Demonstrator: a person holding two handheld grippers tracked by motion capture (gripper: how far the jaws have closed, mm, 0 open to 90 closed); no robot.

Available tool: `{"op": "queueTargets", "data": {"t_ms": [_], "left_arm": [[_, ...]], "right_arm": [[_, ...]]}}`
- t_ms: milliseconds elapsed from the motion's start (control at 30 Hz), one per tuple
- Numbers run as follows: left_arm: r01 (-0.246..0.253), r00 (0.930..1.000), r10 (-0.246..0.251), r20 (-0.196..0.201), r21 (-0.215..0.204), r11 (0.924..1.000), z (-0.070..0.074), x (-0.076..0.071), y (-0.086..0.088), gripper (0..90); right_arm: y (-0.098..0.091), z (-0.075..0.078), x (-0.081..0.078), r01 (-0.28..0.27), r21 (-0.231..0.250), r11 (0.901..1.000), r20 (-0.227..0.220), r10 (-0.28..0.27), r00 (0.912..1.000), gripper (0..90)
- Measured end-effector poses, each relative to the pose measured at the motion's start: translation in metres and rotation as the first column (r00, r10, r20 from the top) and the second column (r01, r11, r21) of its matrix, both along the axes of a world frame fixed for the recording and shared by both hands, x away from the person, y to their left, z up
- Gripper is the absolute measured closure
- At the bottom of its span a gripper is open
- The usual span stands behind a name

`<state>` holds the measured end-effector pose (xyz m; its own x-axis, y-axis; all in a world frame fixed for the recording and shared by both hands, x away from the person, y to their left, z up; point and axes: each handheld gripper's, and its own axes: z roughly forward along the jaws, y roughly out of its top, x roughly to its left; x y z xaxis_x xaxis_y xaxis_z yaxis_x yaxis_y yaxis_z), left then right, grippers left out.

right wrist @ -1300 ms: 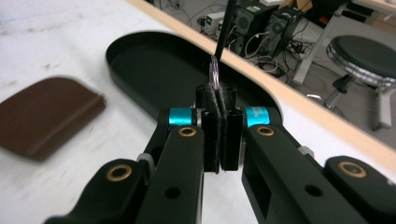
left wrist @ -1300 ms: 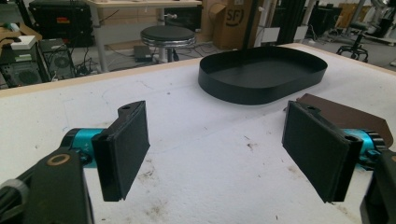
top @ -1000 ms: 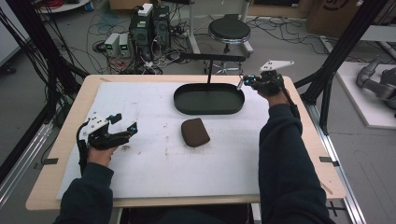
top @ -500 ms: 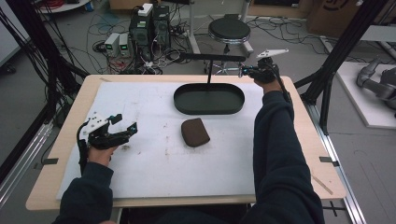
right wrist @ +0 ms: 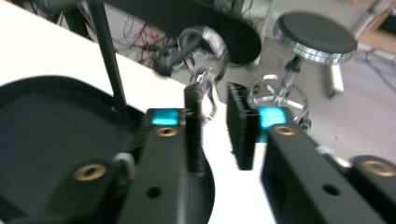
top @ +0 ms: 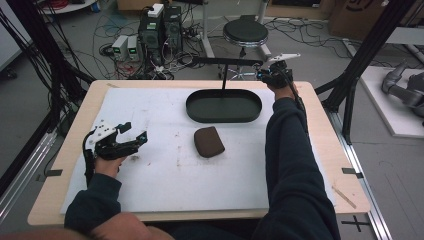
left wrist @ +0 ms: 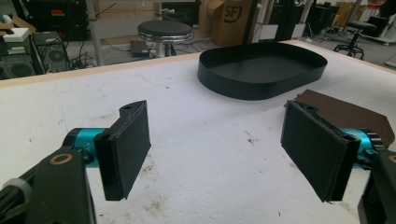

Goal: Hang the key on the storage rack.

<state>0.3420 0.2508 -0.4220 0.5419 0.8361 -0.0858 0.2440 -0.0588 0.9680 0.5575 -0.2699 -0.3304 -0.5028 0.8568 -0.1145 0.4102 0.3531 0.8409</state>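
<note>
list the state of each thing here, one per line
left claw: open wide, holding nothing, low over the white mat
right claw: narrow gap between jaws, nothing in it, raised at the far right table edge
black tray: upright, empty
brown pad: lying flat on the mat, untouched
stool: upright on the floor

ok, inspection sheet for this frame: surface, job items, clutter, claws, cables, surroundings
Surface: wooden table under a white mat, which has brown smudges.
Job's things: black oval tray at the far centre, with a thin black post rising from it to a crossbar; brown pad lying in front of it, apart.
Clutter: nothing seen on the mat.
Claws: left claw open, low over the mat's left side, holding nothing; right claw raised at the crossbar's right end, a narrow gap between its jaws; grip cannot be told.
Cables: tangle on the floor behind the table.
Surroundings: black stool, electronics boxes.
</note>
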Motion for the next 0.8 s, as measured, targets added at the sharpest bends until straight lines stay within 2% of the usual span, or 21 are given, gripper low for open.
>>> {"op": "queueTargets", "data": {"t_ms": [33, 133, 167, 200, 300, 400, 433, 500, 533, 567, 633, 667, 700, 767, 800], "left_arm": [[0.001, 1.0000, -0.001, -0.002, -0.002, 1.0000, 0.000, 0.000, 0.000, 23.8], [0.003, 1.0000, -0.003, 0.000, -0.003, 1.0000, 0.000, 0.000, 0.000, 23.8], [0.001, 1.0000, -0.001, 0.001, -0.007, 1.0000, 0.000, 0.000, 0.000, 23.8], [0.000, 1.0000, 0.000, 0.002, -0.006, 1.0000, 0.000, -0.001, 0.000, 23.8], [0.001, 1.0000, -0.001, 0.005, -0.005, 1.0000, 0.001, -0.001, -0.001, 23.7], [0.001, 1.0000, -0.001, 0.009, -0.010, 1.0000, 0.001, -0.002, -0.001, 23.0], [0.001, 0.9999, -0.001, 0.011, -0.011, 0.9999, 0.002, -0.002, -0.001, 22.9], [-0.002, 0.9999, 0.002, 0.012, -0.013, 0.9999, 0.002, -0.002, 0.000, 22.6], [-0.002, 0.9999, 0.003, 0.011, -0.012, 0.9999, 0.002, -0.002, 0.000, 22.6], [-0.003, 0.9999, 0.003, 0.010, -0.015, 0.9999, 0.002, -0.002, 0.000, 22.6], [-0.004, 0.9999, 0.004, 0.011, -0.015, 0.9999, 0.002, -0.002, 0.000, 22.6], [-0.002, 0.9999, 0.002, 0.010, -0.018, 0.9998, 0.002, -0.002, 0.000, 22.5], [-0.001, 0.9999, 0.001, 0.010, -0.016, 0.9999, 0.002, -0.002, 0.000, 22.6], [-0.003, 0.9999, 0.003, 0.011, -0.014, 0.9999, 0.002, -0.002, 0.000, 22.6], [-0.003, 0.9999, 0.003, 0.011, -0.014, 0.9999, 0.002, -0.002, 0.000, 22.6]], "right_arm": [[0.000, 0.001, -0.004, -0.001, -0.005, 1.0000, -0.007, 0.001, 1.0000, 55.5], [-0.001, 0.004, -0.011, -0.017, -0.025, 0.9995, 0.001, 0.017, 0.9999, 50.7], [-0.001, 0.008, -0.025, -0.019, -0.066, 0.9976, 0.062, 0.023, 0.9978, 46.6], [-0.003, 0.009, -0.031, -0.027, -0.066, 0.9975, 0.066, 0.031, 0.9974, 44.2], [-0.009, 0.016, -0.044, -0.077, -0.056, 0.9954, -0.023, 0.076, 0.9968, 35.5], [-0.010, 0.023, -0.064, -0.082, -0.090, 0.9926, -0.063, 0.076, 0.9951, 28.6], [-0.011, 0.026, -0.071, -0.084, -0.083, 0.9930, -0.070, 0.079, 0.9945, 28.4], [-0.015, 0.026, -0.089, -0.085, -0.047, 0.9953, -0.004, 0.084, 0.9964, 28.6], [-0.015, 0.026, -0.089, -0.085, -0.047, 0.9953, -0.004, 0.084, 0.9964, 28.6], [-0.019, 0.024, -0.105, -0.088, -0.019, 0.9960, 0.004, 0.088, 0.9961, 28.3], [-0.023, 0.021, -0.118, -0.088, -0.008, 0.9961, -0.014, 0.088, 0.9960, 24.5], [-0.025, 0.018, -0.126, -0.091, 0.006, 0.9958, -0.002, 0.091, 0.9958, 24.5], [-0.026, 0.016, -0.132, -0.090, 0.018, 0.9957, -0.009, 0.091, 0.9958, 23.5], [-0.027, 0.013, -0.137, -0.086, 0.016, 0.9962, -0.021, 0.086, 0.9960, 21.9], [-0.028, 0.004, -0.148, -0.091, 0.041, 0.9950, -0.010, 0.092, 0.9957, 21.9]]}}
